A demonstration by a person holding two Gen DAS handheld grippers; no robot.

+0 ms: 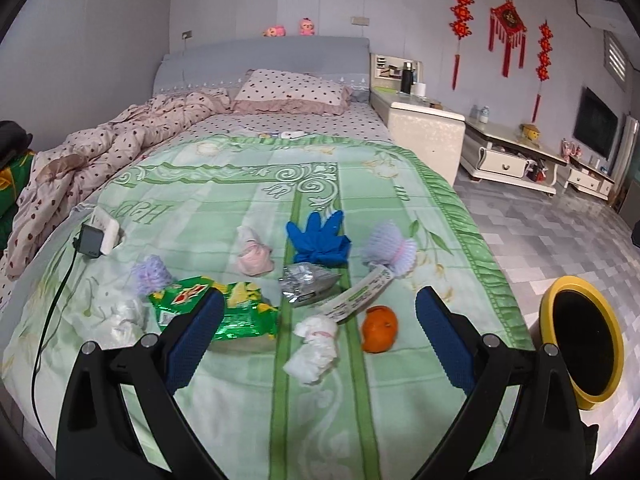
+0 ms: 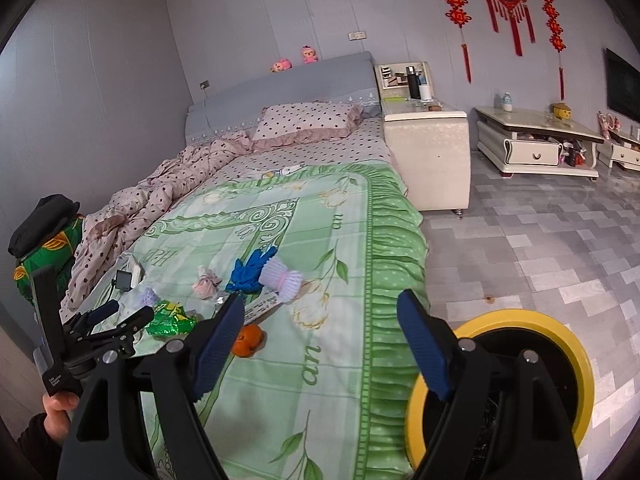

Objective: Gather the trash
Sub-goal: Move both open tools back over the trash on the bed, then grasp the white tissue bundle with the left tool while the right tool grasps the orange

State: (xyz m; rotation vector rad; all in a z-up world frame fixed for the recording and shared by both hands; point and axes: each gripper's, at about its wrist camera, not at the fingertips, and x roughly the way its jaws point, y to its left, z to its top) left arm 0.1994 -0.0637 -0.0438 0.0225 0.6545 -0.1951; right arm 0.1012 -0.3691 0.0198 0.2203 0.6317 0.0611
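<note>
While both grippers hover over the near end of the bed (image 1: 248,184), the left gripper (image 1: 320,320) and the right gripper (image 2: 320,332) stand wide open, nothing between their pads. Trash lies scattered on the green quilt: a green snack wrapper (image 1: 240,312), a silver foil packet (image 1: 308,284), a blue glove (image 1: 318,238), crumpled tissue (image 1: 314,350) and an orange (image 1: 380,328). A yellow-rimmed bin (image 2: 532,328) stands on the floor just right of the bed.

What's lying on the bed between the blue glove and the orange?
A crumpled silver wrapper and a long white paper strip lie between the blue glove and the orange, clearest in the left wrist view.
</note>
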